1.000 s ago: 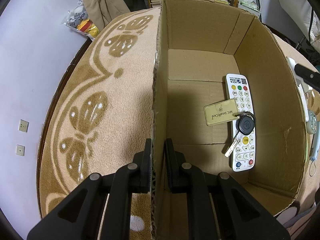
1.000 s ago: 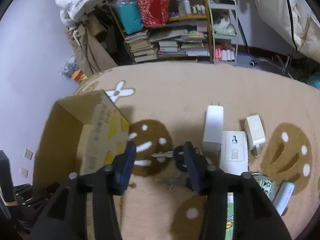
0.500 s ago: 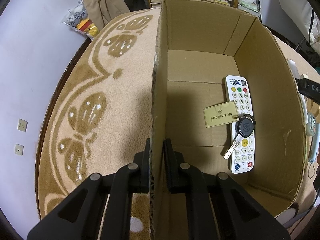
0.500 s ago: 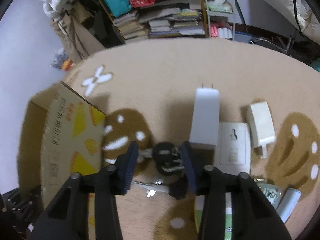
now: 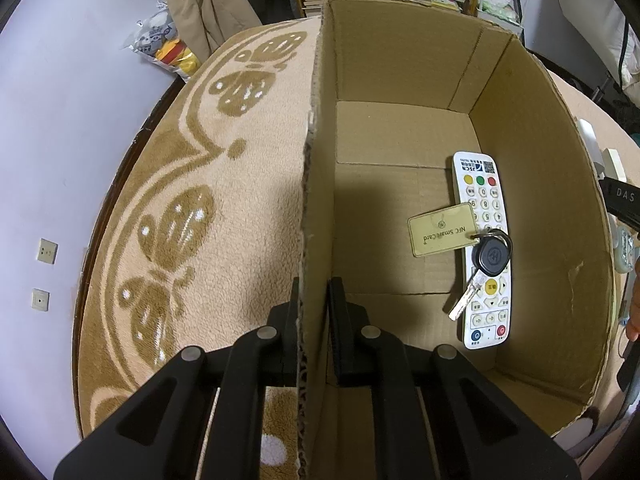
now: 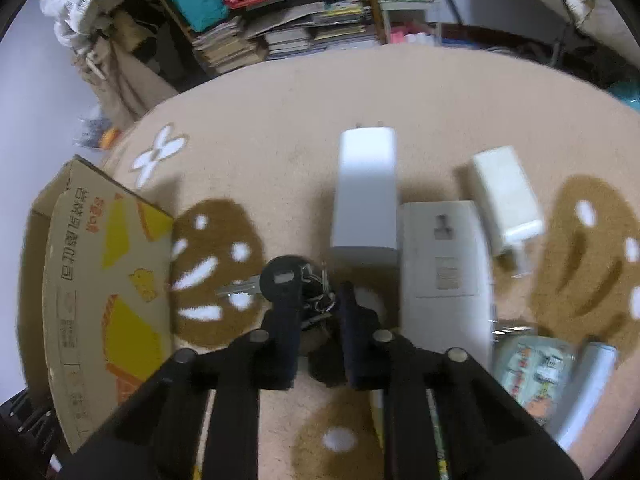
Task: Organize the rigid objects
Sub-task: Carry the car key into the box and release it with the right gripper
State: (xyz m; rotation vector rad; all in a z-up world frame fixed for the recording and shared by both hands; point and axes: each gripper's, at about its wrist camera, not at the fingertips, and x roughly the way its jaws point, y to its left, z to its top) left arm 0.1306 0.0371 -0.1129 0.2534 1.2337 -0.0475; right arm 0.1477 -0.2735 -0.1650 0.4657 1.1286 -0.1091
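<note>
My left gripper [image 5: 313,292] is shut on the near left wall of an open cardboard box [image 5: 404,128]. A white remote [image 5: 482,248] lies on the box floor with a black-headed key and a tan NFC card tag [image 5: 440,229] on top of it. In the right wrist view my right gripper [image 6: 316,298] is low over the carpet, its fingers closing around a bunch of black-headed keys [image 6: 282,282]. The box [image 6: 100,280] stands to its left.
On the carpet to the right of the keys lie a tall white charger [image 6: 366,196], a flat white socket plate [image 6: 444,256], a small white adapter [image 6: 506,196], a printed packet [image 6: 532,372] and a white tube [image 6: 588,384]. Cluttered bookshelves [image 6: 296,20] stand behind.
My right gripper has dropped lower and moved forward over the keys, and its fingers have narrowed around them. The left gripper and box have stayed still.
</note>
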